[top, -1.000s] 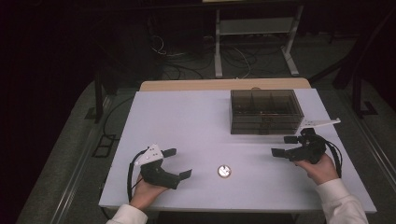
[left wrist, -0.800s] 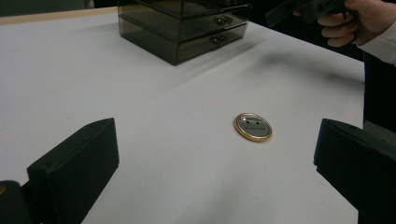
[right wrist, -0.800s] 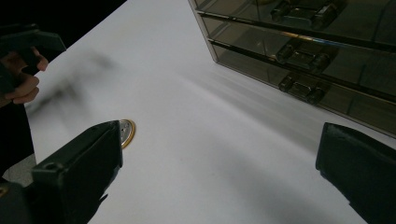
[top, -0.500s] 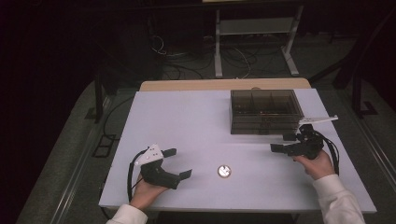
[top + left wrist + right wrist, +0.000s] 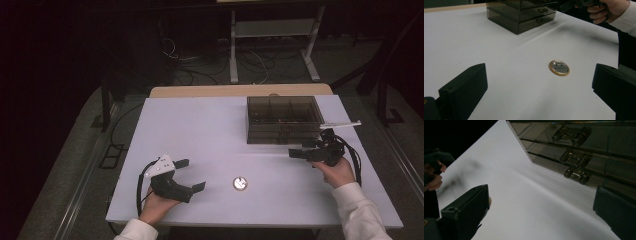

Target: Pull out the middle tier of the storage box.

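The right gripper (image 5: 300, 153) sits right of centre in the high view, just in front of the smoked acrylic drawer box (image 5: 283, 119), its jaws spread wide and holding nothing. In the right gripper view the box fills the upper right, with 3 stacked drawers, each with a clear handle; the lowest handle (image 5: 576, 175) lies nearest the gap between the jaws. The step in hand looks like the approach to a drawer pull. The next move calls for lining the jaws on 1 handle, closing on it, and drawing straight out so the light box does not slide on the desk (image 5: 210, 130).

The left gripper (image 5: 187, 175) rests at the lower left of the high view, jaws wide and empty. A round gold-rimmed badge (image 5: 559, 67) lies flat on the desk ahead of it, apart from both jaws, probably the thing meant for the drawer.
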